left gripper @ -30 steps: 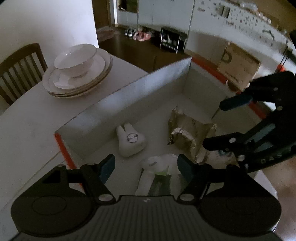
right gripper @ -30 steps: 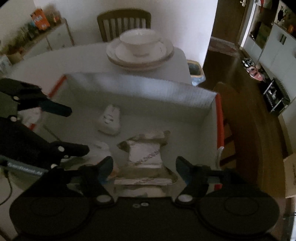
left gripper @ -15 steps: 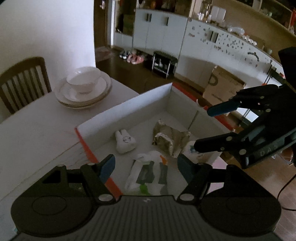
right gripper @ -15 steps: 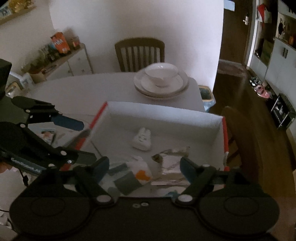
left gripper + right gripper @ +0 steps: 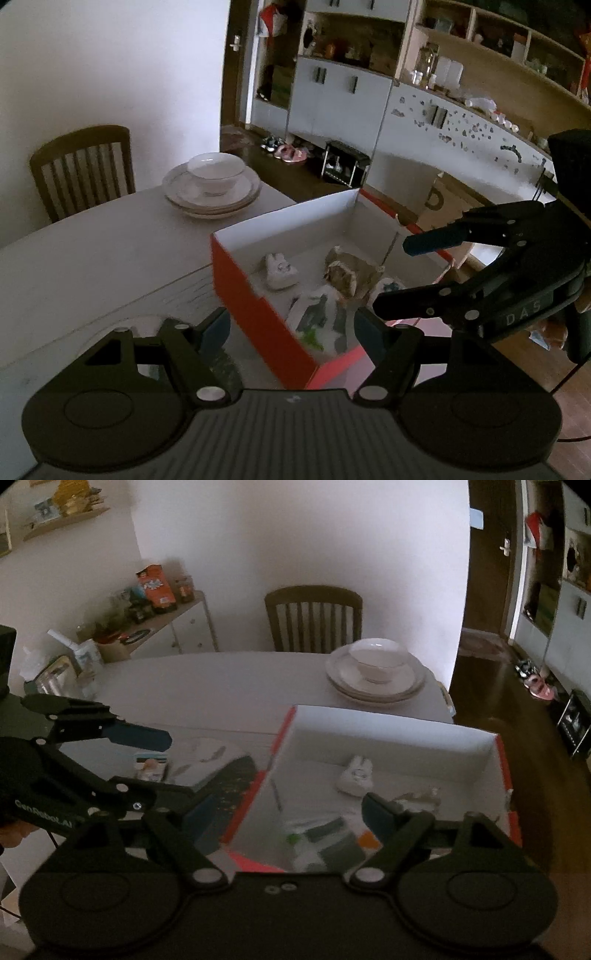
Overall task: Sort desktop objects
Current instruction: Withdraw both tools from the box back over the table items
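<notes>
Two pairs of tongs held above a red box (image 5: pixel 255 302) with white inner walls, standing on the pale desk (image 5: pixel 92 266). Left tongs (image 5: pixel 291 325) wide open, nothing between the fingers, hanging over the near corner of the box. Right tongs (image 5: pixel 284 812) also spread apart and holding nothing, above the near edge of the box from the other side. Each pair visible in the other camera, both with jaws apart.

Inside the box, on the floor of it: a small white tooth-shaped toy (image 5: pixel 280 271) near the far wall, a crumpled brownish foil bag (image 5: pixel 349 271) just beside it, a white plastic packet with dark and green print (image 5: pixel 317 325) nearer to the front. Also a thin stick-like thing leaning at one inner wall, too small to name.

Outside the box, on the desk: some flat papers and a dark flat sheet (image 5: pixel 225 775) just beside the red side wall, blurred. Farther back a white bowl (image 5: pixel 376 661) on stacked plates (image 5: pixel 373 688), well apart from the box. Behind the desk a wooden chair (image 5: pixel 314 616).
</notes>
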